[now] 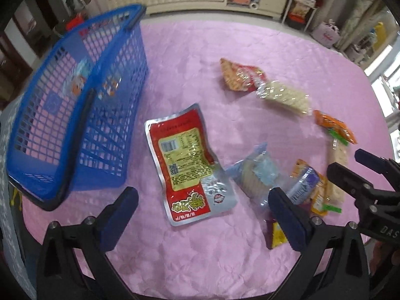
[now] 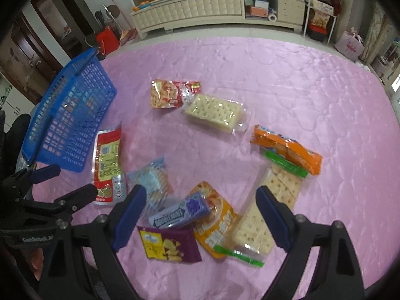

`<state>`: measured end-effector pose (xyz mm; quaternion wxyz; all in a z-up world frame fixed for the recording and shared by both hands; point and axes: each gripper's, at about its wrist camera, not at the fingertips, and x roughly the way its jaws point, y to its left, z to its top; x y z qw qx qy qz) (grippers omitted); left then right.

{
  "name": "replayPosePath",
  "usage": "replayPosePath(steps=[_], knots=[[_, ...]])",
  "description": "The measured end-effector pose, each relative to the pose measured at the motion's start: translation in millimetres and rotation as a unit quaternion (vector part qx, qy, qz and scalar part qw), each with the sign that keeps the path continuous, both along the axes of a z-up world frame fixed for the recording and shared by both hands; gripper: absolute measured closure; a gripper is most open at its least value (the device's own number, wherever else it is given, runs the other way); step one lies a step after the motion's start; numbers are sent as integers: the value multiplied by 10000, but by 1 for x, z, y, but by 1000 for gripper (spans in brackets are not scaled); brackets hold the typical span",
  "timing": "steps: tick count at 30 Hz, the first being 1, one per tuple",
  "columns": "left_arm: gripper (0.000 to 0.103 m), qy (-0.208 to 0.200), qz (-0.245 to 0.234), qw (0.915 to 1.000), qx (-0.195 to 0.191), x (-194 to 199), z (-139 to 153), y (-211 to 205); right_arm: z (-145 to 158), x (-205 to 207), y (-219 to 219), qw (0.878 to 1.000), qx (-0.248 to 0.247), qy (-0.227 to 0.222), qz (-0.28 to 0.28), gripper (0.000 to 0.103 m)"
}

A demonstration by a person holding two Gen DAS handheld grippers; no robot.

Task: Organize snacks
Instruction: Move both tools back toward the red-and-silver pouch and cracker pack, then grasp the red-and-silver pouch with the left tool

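Hovering with both grippers spread wide, nothing held. Left gripper [image 1: 203, 221] straddles the red pouch [image 1: 186, 163], its long axis running away from my fingertips; blue basket [image 1: 75, 115] just left. Right gripper [image 2: 201, 218] brackets the gum pack [image 2: 180, 212], lying crosswise

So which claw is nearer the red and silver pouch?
Left. The left claw hangs open right over the red and silver pouch; the right claw is open over the gum pack, farther off.
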<state>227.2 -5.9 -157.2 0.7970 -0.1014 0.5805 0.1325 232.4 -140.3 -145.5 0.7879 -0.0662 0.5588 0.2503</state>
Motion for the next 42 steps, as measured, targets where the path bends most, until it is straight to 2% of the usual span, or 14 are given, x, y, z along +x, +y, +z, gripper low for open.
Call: replayPosePath(steps=[6,11,14,17,25,29,31,34,36,39,42], knots=[[0,231,283,9993,78,13,-27,17,-12,13,6,10000,-49,-17,78,11],[0,220,367,9991,-28,21,-42,28,-27,24,12,9999,1,58,98,6],[0,267,499,9978,-347,25,-52,38,-36,28,15,9998,22,140,111,6],[0,348,595,9965,-478,29,-62,44,-41,32,19,9997,48,184,133,5],[0,461,896,9947,-222,35,-90,51,-45,31,21,9997,22,166,196,5],[0,484,876,9947,-218,41,-97,55,-47,30,17,9998,4,157,145,5],[4,456,897,9947,-215,40,-96,51,-47,29,13,9999,7,145,94,5],[20,390,957,9945,-196,36,-92,51,-47,29,10,9999,-8,138,62,5],[43,288,948,9947,-263,35,-88,50,-47,28,6,9999,-20,122,45,5],[60,184,903,9948,-430,34,-85,51,-44,24,-1,9999,-5,102,22,5],[63,125,830,9953,-479,30,-85,54,-40,21,-7,10000,-13,85,4,5]])
